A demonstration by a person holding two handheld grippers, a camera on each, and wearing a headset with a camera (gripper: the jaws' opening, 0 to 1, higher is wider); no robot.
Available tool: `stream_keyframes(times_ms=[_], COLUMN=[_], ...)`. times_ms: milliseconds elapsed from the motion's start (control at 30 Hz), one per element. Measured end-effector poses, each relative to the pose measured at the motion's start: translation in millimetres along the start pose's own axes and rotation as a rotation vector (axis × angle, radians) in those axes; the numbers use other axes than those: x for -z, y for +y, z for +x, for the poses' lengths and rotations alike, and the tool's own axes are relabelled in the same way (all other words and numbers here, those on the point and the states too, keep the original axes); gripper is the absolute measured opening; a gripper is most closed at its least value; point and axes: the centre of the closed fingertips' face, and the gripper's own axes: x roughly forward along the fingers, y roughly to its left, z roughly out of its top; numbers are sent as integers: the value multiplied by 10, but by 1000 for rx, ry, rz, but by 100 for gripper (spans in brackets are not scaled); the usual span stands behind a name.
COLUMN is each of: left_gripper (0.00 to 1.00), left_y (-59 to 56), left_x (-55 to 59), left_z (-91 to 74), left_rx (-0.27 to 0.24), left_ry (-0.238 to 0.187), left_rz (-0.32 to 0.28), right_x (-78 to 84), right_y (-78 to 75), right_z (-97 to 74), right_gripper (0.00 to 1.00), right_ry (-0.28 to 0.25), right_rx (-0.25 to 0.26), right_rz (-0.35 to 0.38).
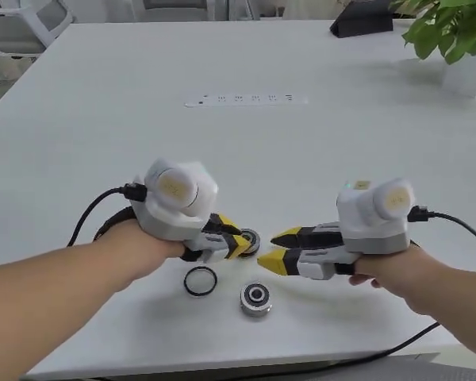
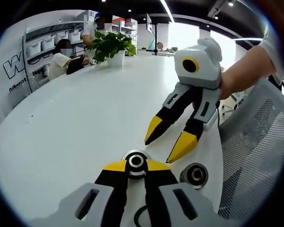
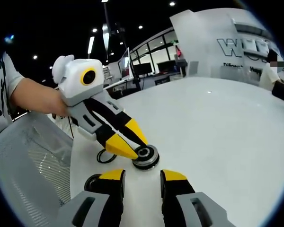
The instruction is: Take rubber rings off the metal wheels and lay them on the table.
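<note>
My left gripper (image 1: pixel 236 236) is shut on a small metal wheel (image 1: pixel 249 240) with a dark rubber rim, which rests on the white table (image 1: pixel 246 151). In the left gripper view the wheel (image 2: pixel 136 161) sits between my yellow tips. My right gripper (image 1: pixel 270 248) stands open just right of that wheel, with nothing between its fingers. The right gripper view shows the wheel (image 3: pixel 146 156) ahead of my open right gripper (image 3: pixel 143 176), pinched by the left gripper (image 3: pixel 139 149). A loose black rubber ring (image 1: pixel 200 281) lies flat near the front edge. A bare metal wheel (image 1: pixel 256 298) lies beside it.
A white power strip (image 1: pixel 246 100) lies mid-table. A potted plant (image 1: pixel 448 32) and a dark stand (image 1: pixel 362 19) sit at the far right. Cables (image 1: pixel 91 214) trail from both grippers. Office chairs (image 1: pixel 28 24) stand at the far left.
</note>
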Motion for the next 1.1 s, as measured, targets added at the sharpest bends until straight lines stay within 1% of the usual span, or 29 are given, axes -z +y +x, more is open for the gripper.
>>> stream_keyframes(times_ms=[400, 533, 600, 633, 667, 900, 967, 1100], left_gripper=[7, 7, 7, 7, 7, 7, 7, 7], left_y=[0, -2, 1, 2, 1, 2, -2, -2], left_x=[0, 2, 3, 3, 4, 8, 7, 8], left_z=[-1, -2, -1, -1, -1, -3, -3, -5], left_rx=[-22, -23, -27, -29, -30, -39, -40, -42], left_ry=[6, 6, 6, 6, 6, 7, 7, 8], left_rz=[4, 2, 0, -1, -1, -3, -4, -4], right_x=[-45, -56, -57, -52, -49, -60, -40, -44], right_y=[-31, 4, -1, -24, -30, -27, -41, -25], right_z=[99, 150, 171, 185, 192, 244, 264, 280], right_gripper=[28, 27, 27, 27, 27, 28, 28, 27], right_ry=[14, 30, 36, 44, 48, 61, 79, 77], right_rx=[12, 6, 14, 30, 36, 51, 65, 64], right_rz=[-37, -67, -79, -86, -88, -117, -151, -151])
